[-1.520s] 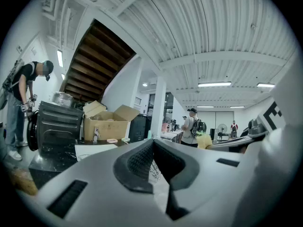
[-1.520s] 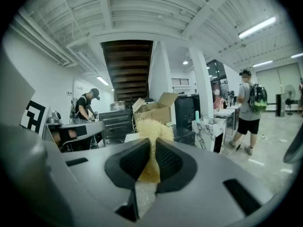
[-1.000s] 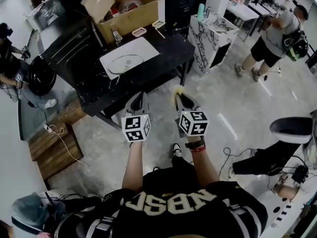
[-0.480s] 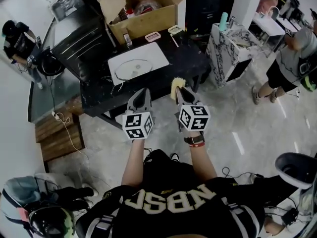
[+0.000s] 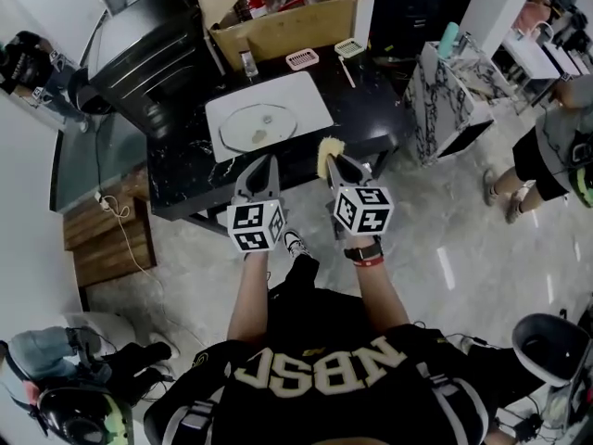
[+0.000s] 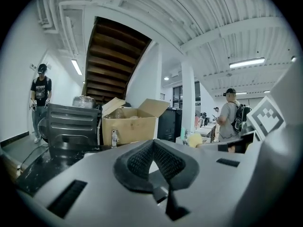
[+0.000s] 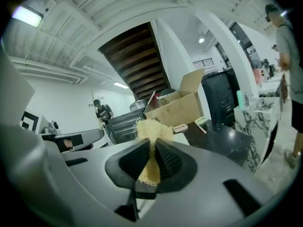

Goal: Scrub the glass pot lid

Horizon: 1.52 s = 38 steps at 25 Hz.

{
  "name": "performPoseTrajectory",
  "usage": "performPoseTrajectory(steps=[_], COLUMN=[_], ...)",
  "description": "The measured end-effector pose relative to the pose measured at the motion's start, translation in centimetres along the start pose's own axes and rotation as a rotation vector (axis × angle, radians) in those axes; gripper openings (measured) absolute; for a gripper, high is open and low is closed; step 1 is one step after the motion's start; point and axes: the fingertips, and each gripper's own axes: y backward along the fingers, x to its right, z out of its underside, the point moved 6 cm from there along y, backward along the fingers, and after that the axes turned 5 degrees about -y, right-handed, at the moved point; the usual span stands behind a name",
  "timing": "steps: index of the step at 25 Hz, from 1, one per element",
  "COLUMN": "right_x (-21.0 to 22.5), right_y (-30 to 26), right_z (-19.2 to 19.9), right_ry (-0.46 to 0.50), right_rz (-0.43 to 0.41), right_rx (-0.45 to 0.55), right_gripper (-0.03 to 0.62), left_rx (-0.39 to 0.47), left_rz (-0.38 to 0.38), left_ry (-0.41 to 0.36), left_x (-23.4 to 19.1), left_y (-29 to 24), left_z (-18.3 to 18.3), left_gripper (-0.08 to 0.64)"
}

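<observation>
The glass pot lid (image 5: 258, 126) lies flat on a white mat (image 5: 310, 100) on the black table (image 5: 371, 109), with a brownish smear near its middle. Both grippers hover at the table's near edge, short of the lid. My left gripper (image 5: 262, 169) is shut and empty; its pads (image 6: 142, 160) meet with nothing between them. My right gripper (image 5: 337, 163) is shut on a yellow fibrous scrubber (image 5: 330, 146), whose tuft (image 7: 151, 126) sticks out past the pads. From the left gripper view the lid is hidden behind the jaws.
An open cardboard box (image 5: 278, 17) stands at the table's far side, with a small bottle (image 5: 248, 63), a pink brush (image 5: 302, 59) and a pale green brush (image 5: 348, 49) before it. A black appliance (image 5: 153, 54) sits left, a marble-patterned cabinet (image 5: 454, 91) right. People stand at both sides.
The person has stepped closer to the table, so both grippers now reach its near edge by the mat. Neither grip has changed.
</observation>
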Motion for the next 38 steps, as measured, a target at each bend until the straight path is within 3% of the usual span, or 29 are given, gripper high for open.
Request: performPoseTrajectory(steps=[7, 14, 18, 27, 35, 38], right_x=[-2.4, -4.3, -4.3, -2.7, -3.7, -4.3], right_y=[-12.6, -22.5, -25.9, -34.1, -39.9, -41.3], right_z=[-5.0, -5.2, -4.9, -3.6, -0.9, 0.0], right_ry=[0.137, 0.187, 0.207, 0.182, 0.167, 0.184], right_rz=[-0.126, -0.223, -0.252, -0.34, -0.449, -0.49], right_rx=[-0.043, -0.153, -0.188, -0.32, -0.486, -0.517], right_gripper=[0.046, 0.046, 0.046, 0.048, 0.048, 0.048], left_rx=[0.018, -0.037, -0.171, -0.397, -0.743, -0.83], left_rz=[-0.063, -0.129, -0.189, -0.259, -0.29, -0.279], left_ry=[0.014, 0.063, 0.058, 0.171, 0.318, 0.365], left_x=[-8.4, -15.8, -18.8, -23.8, -25.5, -25.6], left_y=[-8.4, -13.6, -15.5, -17.0, -16.8, -17.0], left_z=[-1.9, -0.7, 2.1, 8.4, 15.5, 18.0], left_gripper=[0.015, 0.015, 0.015, 0.017, 0.021, 0.065])
